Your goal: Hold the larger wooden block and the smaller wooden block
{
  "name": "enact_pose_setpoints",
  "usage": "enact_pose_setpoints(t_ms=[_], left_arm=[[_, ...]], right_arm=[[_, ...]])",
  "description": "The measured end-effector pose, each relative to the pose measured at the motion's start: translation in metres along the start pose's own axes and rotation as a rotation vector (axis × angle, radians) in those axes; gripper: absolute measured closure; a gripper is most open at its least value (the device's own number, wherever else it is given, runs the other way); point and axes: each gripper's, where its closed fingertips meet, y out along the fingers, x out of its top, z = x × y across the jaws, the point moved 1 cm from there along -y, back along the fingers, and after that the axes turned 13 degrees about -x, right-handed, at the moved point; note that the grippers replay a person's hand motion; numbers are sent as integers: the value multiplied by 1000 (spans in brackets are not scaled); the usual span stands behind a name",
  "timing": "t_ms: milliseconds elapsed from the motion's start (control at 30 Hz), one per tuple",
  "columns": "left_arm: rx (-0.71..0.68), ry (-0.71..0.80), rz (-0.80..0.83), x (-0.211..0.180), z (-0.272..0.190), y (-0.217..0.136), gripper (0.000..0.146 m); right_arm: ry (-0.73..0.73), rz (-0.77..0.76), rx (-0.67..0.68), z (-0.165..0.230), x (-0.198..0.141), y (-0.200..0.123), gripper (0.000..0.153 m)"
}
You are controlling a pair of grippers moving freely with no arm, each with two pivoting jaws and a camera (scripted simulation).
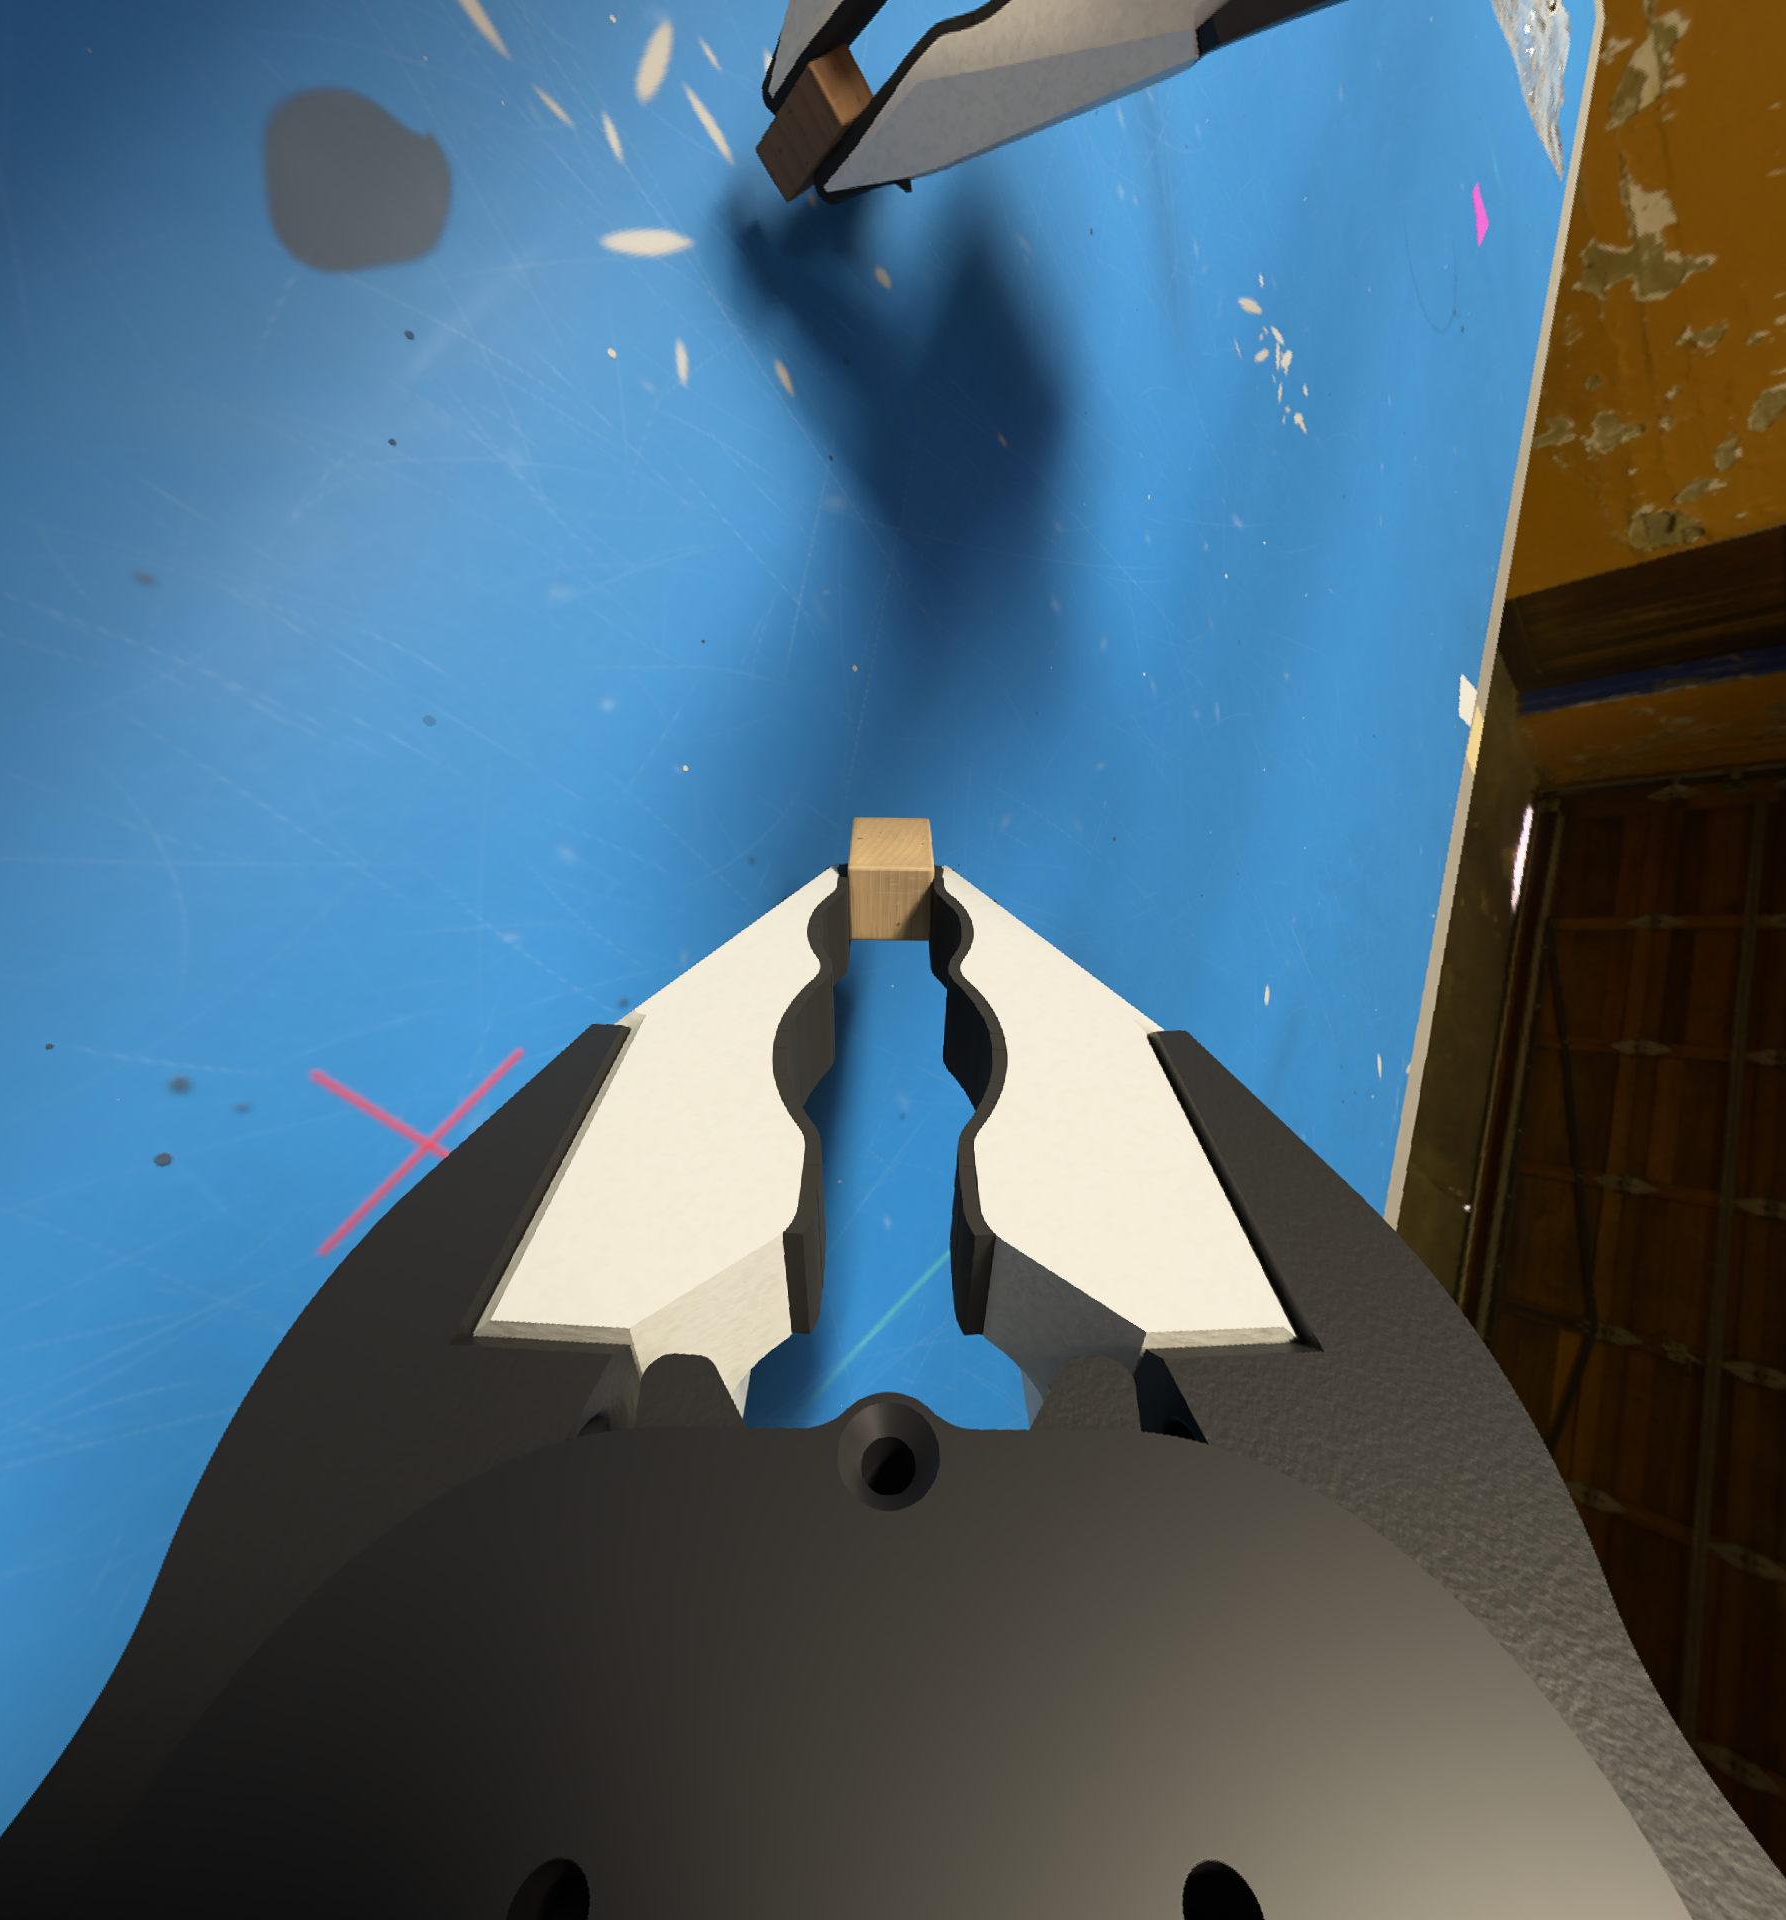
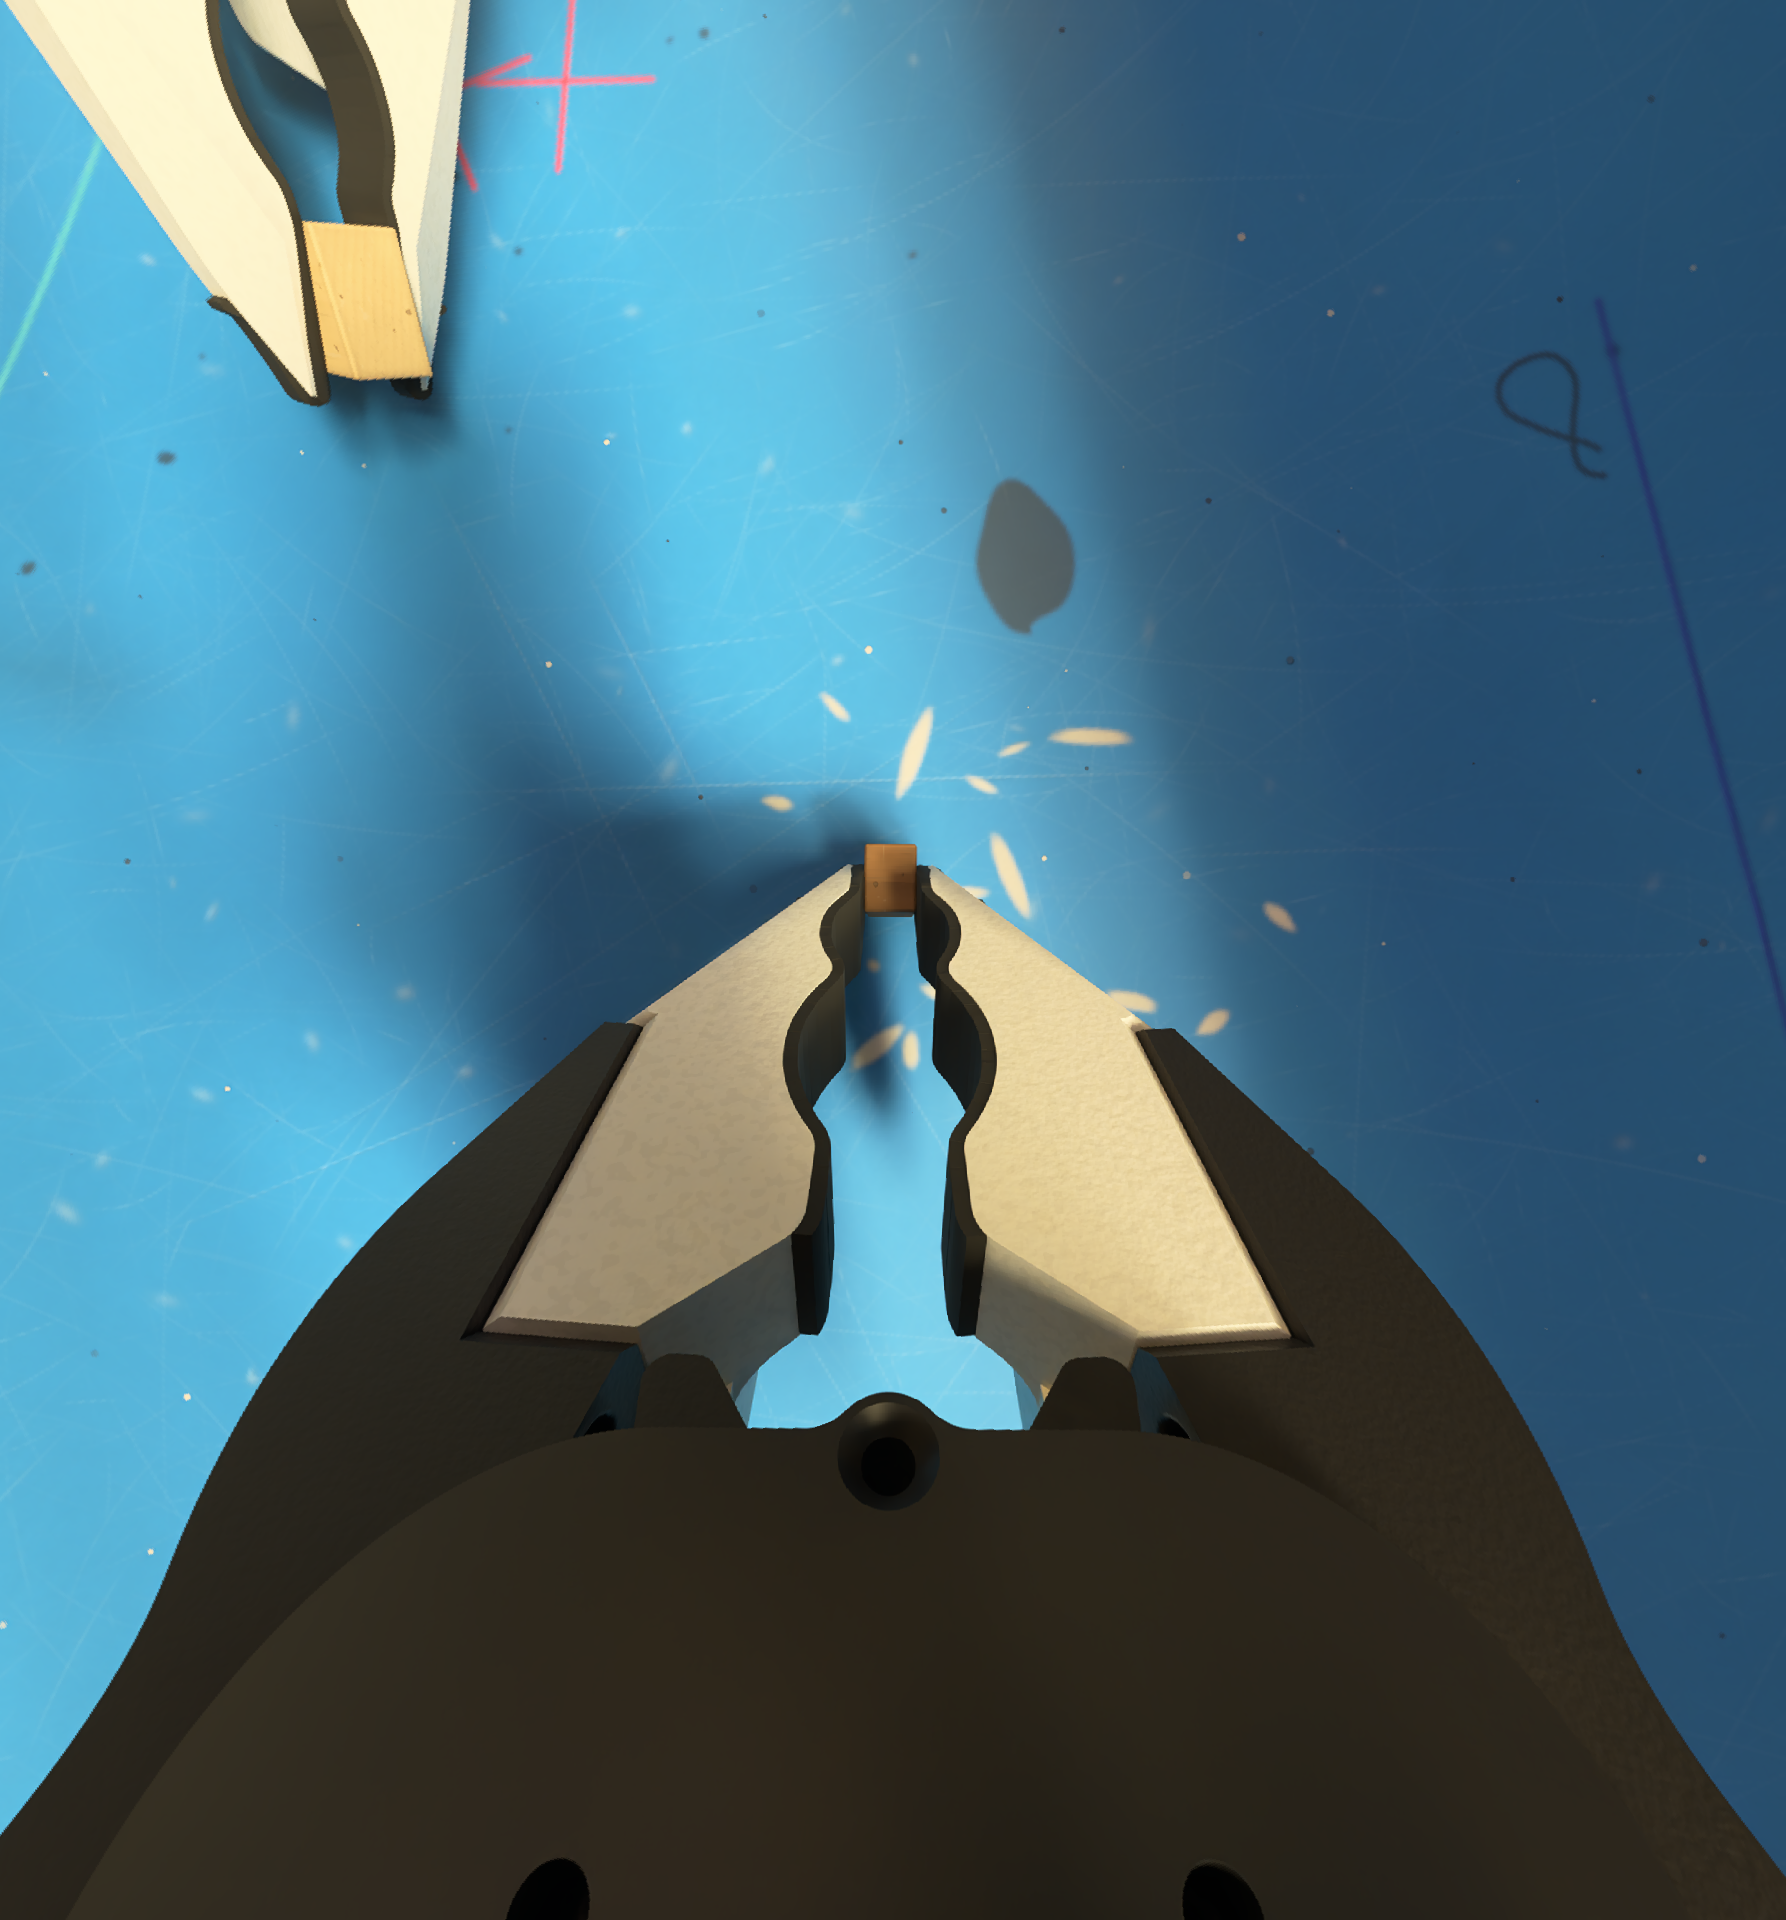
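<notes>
Pale wood shows between the tips of the left gripper: the larger block, light tan, is pinched there with its far end poking past the fingertips. It is held clear above the blue table. The right gripper is clamped on the smaller block, a darker orange-brown cube, gripped at the very tips, also off the table.

From the left wrist view, the right gripper appears at the top edge, tilted, the smaller block between its fingers. From the right wrist view, the left gripper hangs at upper left with the larger block between its white fingers.

The table carries a grey blotch, scattered pale flecks, a pink cross and dark shadows. The two grippers are well apart.
</notes>
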Motion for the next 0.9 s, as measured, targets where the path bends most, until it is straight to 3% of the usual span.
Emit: enact_pose_setpoints(t_ms=[600,900], left_arm=[[5,1,2,0,0,0,132],[9,5,8,-1,0,-2,132]], right_arm=[[-192,20,-98,1,-1,0,144],[-199,13,-91,2,-1,0,144]])
